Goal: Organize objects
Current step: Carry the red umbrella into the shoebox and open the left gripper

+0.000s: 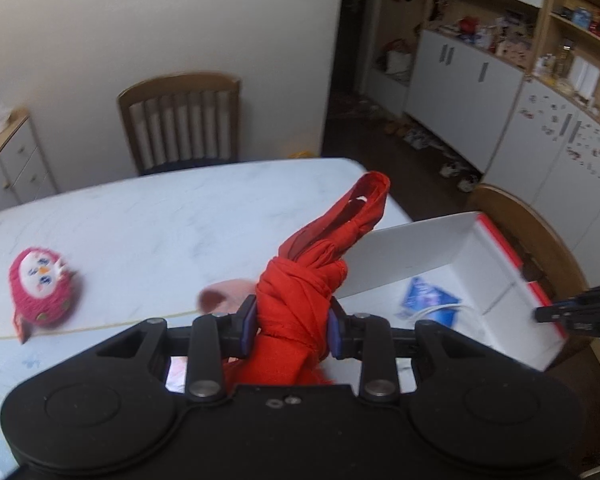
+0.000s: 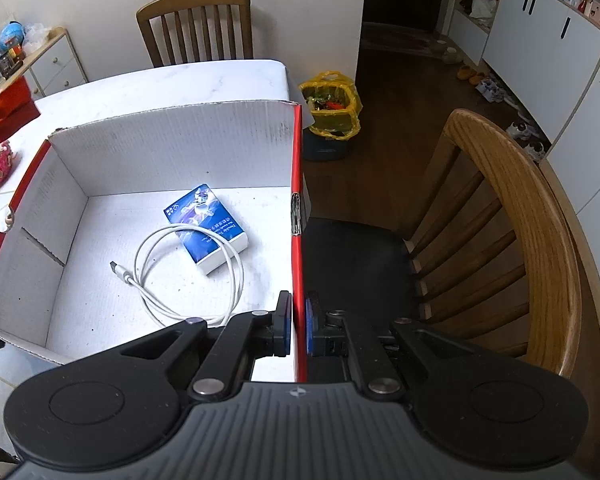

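My left gripper (image 1: 291,330) is shut on a knotted red cloth (image 1: 300,292) and holds it above the white table (image 1: 160,220), left of the box. The cloth also shows at the left edge of the right wrist view (image 2: 4,114). My right gripper (image 2: 298,326) is shut on the red right wall (image 2: 298,216) of the open white cardboard box (image 2: 160,144). Inside the box lie a blue tissue pack (image 2: 208,226) and a coiled white cable (image 2: 188,276). The box also shows in the left wrist view (image 1: 496,280). A pink plush toy (image 1: 40,288) lies on the table at the left.
A pale pink object (image 1: 228,294) lies on the table behind my left gripper. A wooden chair (image 1: 180,120) stands at the table's far side. Another wooden chair (image 2: 500,240) stands right of the box. A yellow bag (image 2: 332,108) sits on the floor. Cabinets (image 1: 480,92) line the right wall.
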### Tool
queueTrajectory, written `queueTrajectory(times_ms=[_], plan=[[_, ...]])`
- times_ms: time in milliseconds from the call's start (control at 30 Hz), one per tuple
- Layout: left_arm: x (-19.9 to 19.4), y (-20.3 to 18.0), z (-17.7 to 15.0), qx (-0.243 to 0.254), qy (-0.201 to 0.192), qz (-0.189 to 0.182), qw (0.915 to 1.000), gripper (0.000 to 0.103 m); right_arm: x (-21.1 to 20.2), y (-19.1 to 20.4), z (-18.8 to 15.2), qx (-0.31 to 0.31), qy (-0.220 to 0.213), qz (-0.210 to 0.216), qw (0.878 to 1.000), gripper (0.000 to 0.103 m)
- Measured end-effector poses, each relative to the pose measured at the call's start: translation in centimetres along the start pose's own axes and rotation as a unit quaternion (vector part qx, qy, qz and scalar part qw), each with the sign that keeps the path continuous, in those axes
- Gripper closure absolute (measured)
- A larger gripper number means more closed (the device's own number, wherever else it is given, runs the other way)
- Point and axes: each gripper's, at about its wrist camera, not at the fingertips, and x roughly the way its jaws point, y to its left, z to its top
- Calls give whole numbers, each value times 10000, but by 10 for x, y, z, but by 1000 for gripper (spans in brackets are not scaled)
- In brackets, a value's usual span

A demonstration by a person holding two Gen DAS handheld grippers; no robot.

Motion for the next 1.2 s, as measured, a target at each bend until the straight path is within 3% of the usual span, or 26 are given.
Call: queueTrajectory(times_ms=[300,533,1067,1200], plan=[[15,-66,-3,834,124,-605,9946,72,-1,-5,0,23,-26,97,9999,96],[45,-101,-19,1307,541,-849,9863,72,-2,-8,-2,34,-41,184,9998,97],[107,-121,-49,1946,1592,-1078,9619,71,-1,-10,-1,-31,-36,290,9996,97],[118,-114,-52,1854,1899,-1017,9588,71,0,-11,-2,-25,-24,316,9995,97]])
